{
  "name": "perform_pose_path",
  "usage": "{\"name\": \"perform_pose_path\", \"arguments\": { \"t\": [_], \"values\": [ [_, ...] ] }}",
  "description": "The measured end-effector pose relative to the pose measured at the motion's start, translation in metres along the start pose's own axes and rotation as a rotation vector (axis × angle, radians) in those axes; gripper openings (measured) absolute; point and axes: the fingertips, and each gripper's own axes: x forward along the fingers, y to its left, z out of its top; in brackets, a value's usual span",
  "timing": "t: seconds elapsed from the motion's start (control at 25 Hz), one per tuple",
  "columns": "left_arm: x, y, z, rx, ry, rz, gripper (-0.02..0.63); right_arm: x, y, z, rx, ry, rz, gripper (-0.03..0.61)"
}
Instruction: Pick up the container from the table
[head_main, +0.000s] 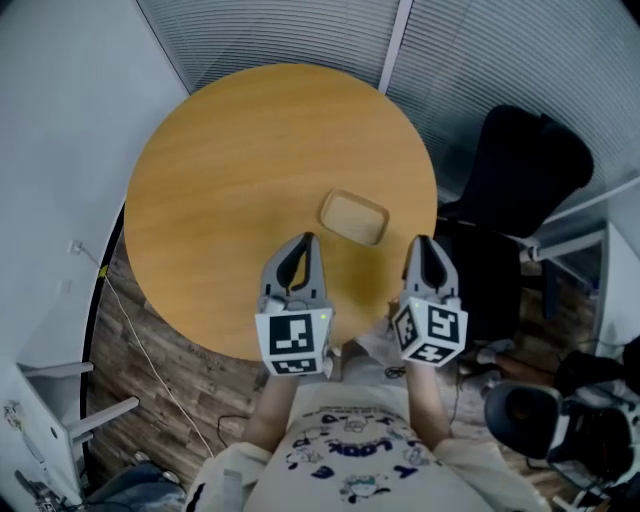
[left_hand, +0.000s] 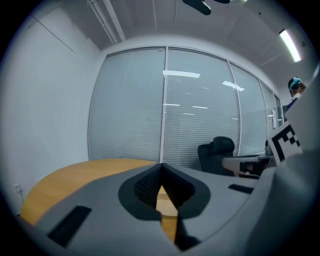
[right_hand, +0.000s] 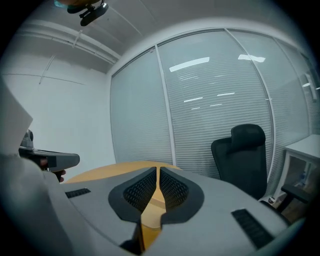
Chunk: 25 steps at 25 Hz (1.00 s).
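**Head view.** We find the container (head_main: 354, 217), a shallow tan rectangular tray, lying flat on the round wooden table (head_main: 230, 160). It sits right of the table's centre and toward its lower edge. Its long axis runs from upper left to lower right of the frame. The left gripper (head_main: 307, 238) stands below and to the left of it, and the right gripper (head_main: 422, 240) below and to the right. The container therefore lies above both sets of tips and between them, and neither gripper touches it. We judge the left gripper to be the nearer: its tips are just beside the container's lower-left corner, while the right gripper stands clear of the container's right end. A black chair (head_main: 520, 170) stands at the right of the table.

**Left gripper view.** The jaws meet at their tips with nothing between them. A sliver of tan surface shows through the notch behind the tips. We cannot tell whether it is table or container.

**Right gripper view.** The jaws are drawn together to a hairline slit and hold nothing. We cannot make out the container here.

**Assessment.** We judge that the pickup has not begun. The chosen jaws must open first, then travel up-frame and inward to straddle one wall of the container.
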Motion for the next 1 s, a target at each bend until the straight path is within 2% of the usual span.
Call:
{"name": "perform_pose_path", "arguments": {
  "t": [0.4,0.84,1.0],
  "values": [
    [0.064,0.017,-0.028,-0.034,0.116,0.038,0.002,0.073,-0.006,-0.024,-0.042,0.129,0.061,0.006],
    [0.099,0.011,-0.062,-0.068,0.214,0.046,0.002,0.105,-0.023,-0.067,-0.047,0.267,0.080,0.009],
    [0.108,0.012,-0.074,-0.073,0.246,0.052,0.002,0.113,-0.025,-0.084,-0.036,0.316,0.100,0.060]
  ]
}}
